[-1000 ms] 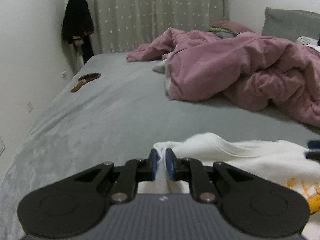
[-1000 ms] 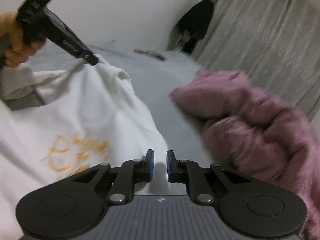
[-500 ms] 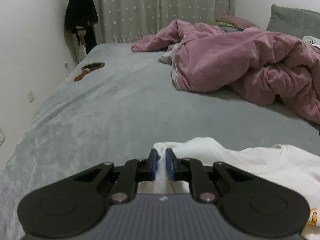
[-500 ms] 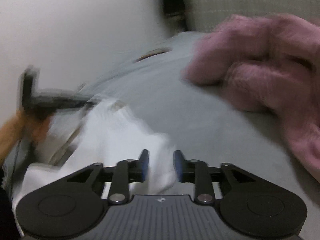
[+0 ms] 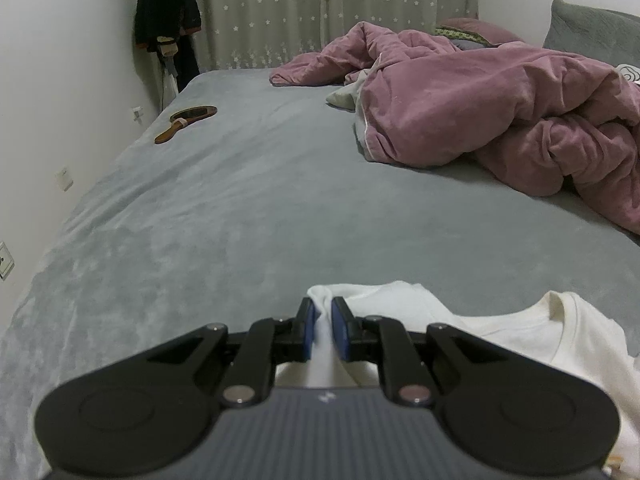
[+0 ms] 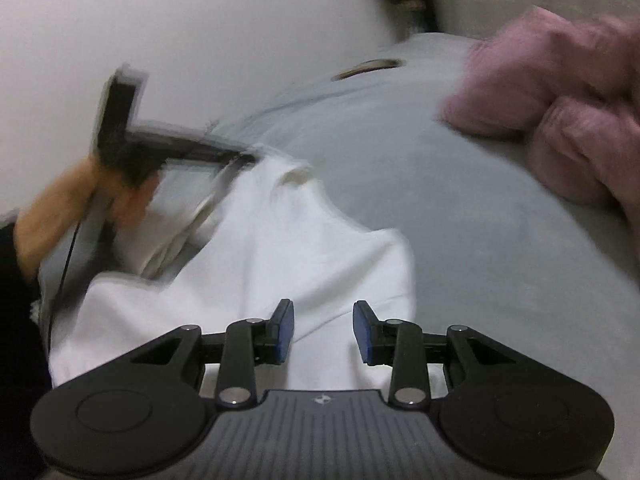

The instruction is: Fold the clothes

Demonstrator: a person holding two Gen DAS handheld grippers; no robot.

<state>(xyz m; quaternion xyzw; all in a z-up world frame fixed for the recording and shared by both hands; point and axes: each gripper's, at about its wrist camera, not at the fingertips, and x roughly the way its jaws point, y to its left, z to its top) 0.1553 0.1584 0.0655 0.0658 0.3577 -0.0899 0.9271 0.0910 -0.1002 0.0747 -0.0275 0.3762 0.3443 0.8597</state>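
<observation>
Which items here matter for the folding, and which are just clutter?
Job:
white T-shirt
left gripper, shut on its edge
right gripper, open over it

Lying about:
pink duvet
hand mirror
grey pillow
dark clothes hanging in the corner

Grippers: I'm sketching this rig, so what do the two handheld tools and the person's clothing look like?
Both grippers, left and right, are black, with blue-padded fingers, round side discs, silver pivot pins, a ribbed grey top and a small white logo. A thin cable hangs beside a dark sleeve.
</observation>
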